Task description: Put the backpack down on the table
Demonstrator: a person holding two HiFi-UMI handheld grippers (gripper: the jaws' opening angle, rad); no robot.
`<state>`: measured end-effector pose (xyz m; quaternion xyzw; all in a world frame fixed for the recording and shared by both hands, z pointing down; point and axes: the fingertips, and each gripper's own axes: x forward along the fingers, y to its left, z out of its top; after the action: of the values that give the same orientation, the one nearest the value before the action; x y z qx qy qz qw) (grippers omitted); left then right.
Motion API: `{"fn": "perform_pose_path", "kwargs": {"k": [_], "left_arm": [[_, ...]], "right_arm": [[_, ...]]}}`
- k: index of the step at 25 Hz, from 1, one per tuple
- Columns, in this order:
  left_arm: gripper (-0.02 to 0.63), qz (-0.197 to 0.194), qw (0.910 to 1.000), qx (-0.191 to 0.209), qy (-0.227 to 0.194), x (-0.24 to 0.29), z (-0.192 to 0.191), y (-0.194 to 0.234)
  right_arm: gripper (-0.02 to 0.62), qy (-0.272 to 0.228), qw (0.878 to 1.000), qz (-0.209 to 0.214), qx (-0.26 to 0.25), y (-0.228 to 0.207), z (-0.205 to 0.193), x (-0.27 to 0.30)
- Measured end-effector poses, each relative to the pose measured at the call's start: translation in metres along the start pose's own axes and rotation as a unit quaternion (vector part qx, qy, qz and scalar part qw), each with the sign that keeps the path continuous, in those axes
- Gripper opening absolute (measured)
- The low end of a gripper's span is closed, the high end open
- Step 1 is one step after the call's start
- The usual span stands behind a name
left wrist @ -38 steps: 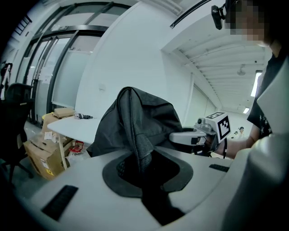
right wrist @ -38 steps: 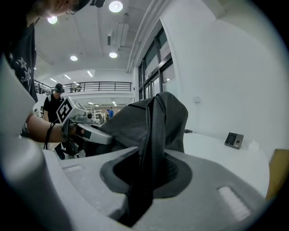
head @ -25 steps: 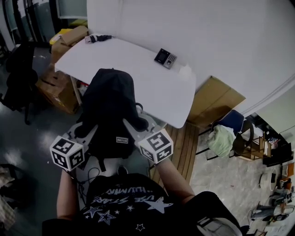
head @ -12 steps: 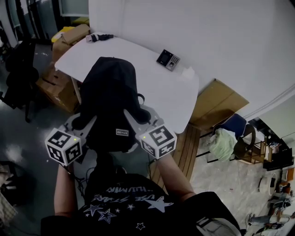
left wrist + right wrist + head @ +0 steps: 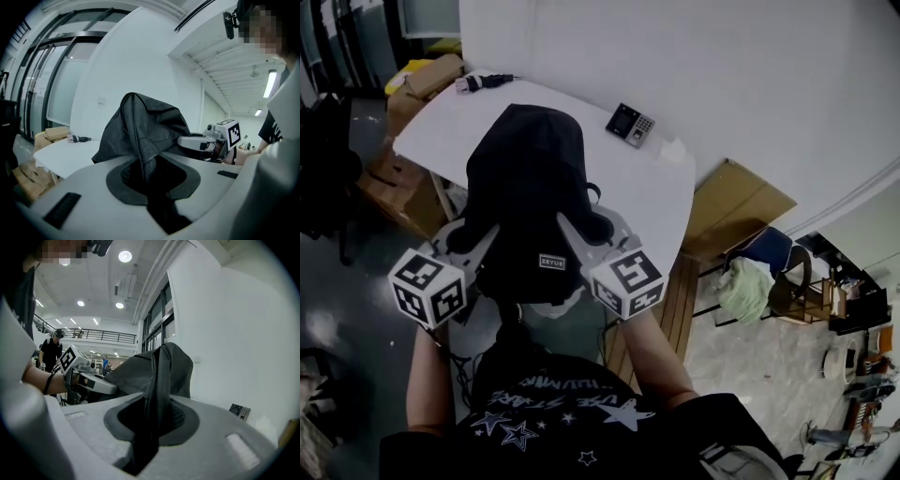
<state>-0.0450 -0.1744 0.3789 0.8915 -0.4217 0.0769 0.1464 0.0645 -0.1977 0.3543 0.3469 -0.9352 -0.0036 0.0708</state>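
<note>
The backpack [image 5: 525, 178] hung over the near end of the bench [image 5: 661, 197], with the left gripper [image 5: 472, 242] at its left side and the right gripper [image 5: 586, 230] at its right. Toward the bench's far right edge lay a keypad device [image 5: 630, 124], and at its far left corner a plug [image 5: 483, 82]. Cardboard boxes [image 5: 394, 178] stood left of the bench, and a board [image 5: 741, 202] right of it.

White table [image 5: 656, 197], keypad device [image 5: 630, 123] near the wall edge, corded gadget [image 5: 483, 82] at its far corner
</note>
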Motion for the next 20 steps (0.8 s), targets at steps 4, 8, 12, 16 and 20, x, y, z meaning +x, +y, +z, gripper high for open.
{"fn": "perform_pose_path", "kwargs": {"k": [4,8,12,16,20], "left_arm": [[0.063,-0.011,0.9999,0.006,-0.002,0.016,0.011,0.021],[0.063,-0.025,0.9996,0.015,0.0,0.029,0.022,0.049],[0.063,-0.036,0.9991,0.021,0.002,0.047,0.041,0.091],[0.063,-0.046,0.9986,0.027,0.002,0.068,0.051,0.13],[0.063,-0.055,0.9982,0.023,0.006,0.087,0.056,0.166]], "right_arm": [[0.069,-0.002,1.0,-0.013,-0.002,-0.015,0.005,0.02],[0.067,0.001,1.0,-0.023,-0.001,-0.028,0.009,0.048],[0.069,0.003,0.999,-0.032,0.002,-0.047,0.017,0.09],[0.067,0.007,0.999,-0.04,0.003,-0.065,0.02,0.128],[0.067,0.017,0.998,-0.053,0.003,-0.08,0.017,0.161]]}}
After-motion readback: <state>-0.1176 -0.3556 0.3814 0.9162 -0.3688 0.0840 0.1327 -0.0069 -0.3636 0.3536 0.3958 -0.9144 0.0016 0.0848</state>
